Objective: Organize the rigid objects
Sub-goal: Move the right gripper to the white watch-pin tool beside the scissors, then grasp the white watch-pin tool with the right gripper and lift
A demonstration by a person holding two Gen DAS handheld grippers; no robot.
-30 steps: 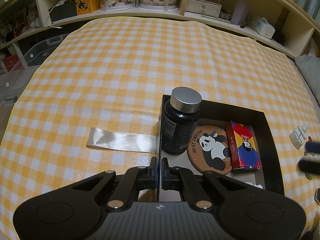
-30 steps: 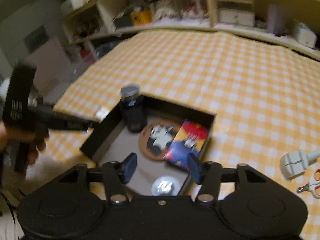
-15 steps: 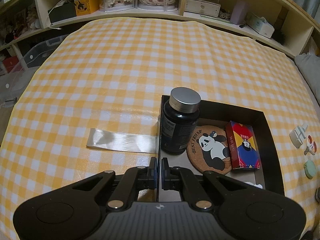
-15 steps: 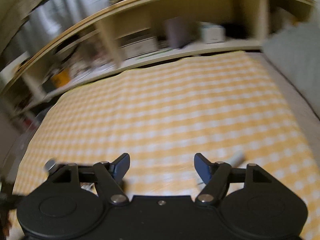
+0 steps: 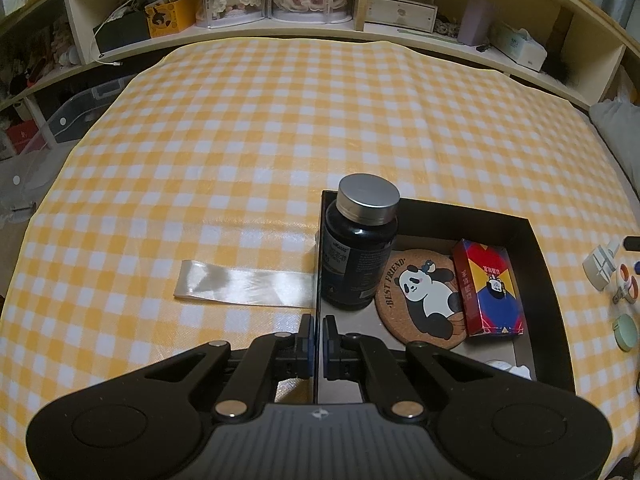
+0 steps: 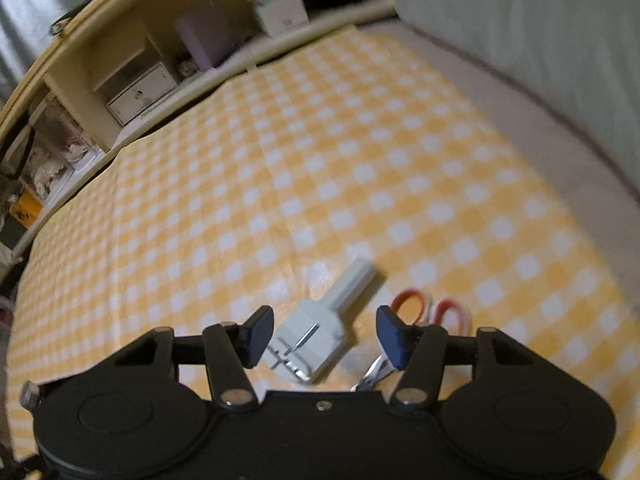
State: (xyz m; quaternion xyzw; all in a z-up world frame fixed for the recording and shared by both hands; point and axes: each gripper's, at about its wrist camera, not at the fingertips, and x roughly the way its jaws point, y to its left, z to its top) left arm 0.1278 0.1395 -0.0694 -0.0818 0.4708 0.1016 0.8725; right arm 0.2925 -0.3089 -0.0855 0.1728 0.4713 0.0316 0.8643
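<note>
My left gripper (image 5: 317, 332) is shut on the thin left wall of the black box (image 5: 536, 248). Inside the box stand a dark bottle (image 5: 358, 256) with a silver cap, a panda cork coaster (image 5: 420, 296) and a red and blue card pack (image 5: 486, 286). My right gripper (image 6: 325, 332) hovers low over a white plastic tool (image 6: 348, 284) on the checked cloth. Its jaws are closing, with the tool's wide end between them and the pads clear of it. The same white tool (image 5: 599, 266) shows right of the box.
Small scissors (image 6: 416, 304) with red handles lie just right of my right finger. A pale green round thing (image 5: 626, 332) sits near them. A strip of clear tape (image 5: 244, 286) lies left of the box. Shelves (image 5: 320, 36) line the far edge; a grey cushion (image 6: 540, 60) lies at the right.
My right gripper swung away from the box to the right, rolled, and came down over the white tool. My left gripper and the box have not moved.
</note>
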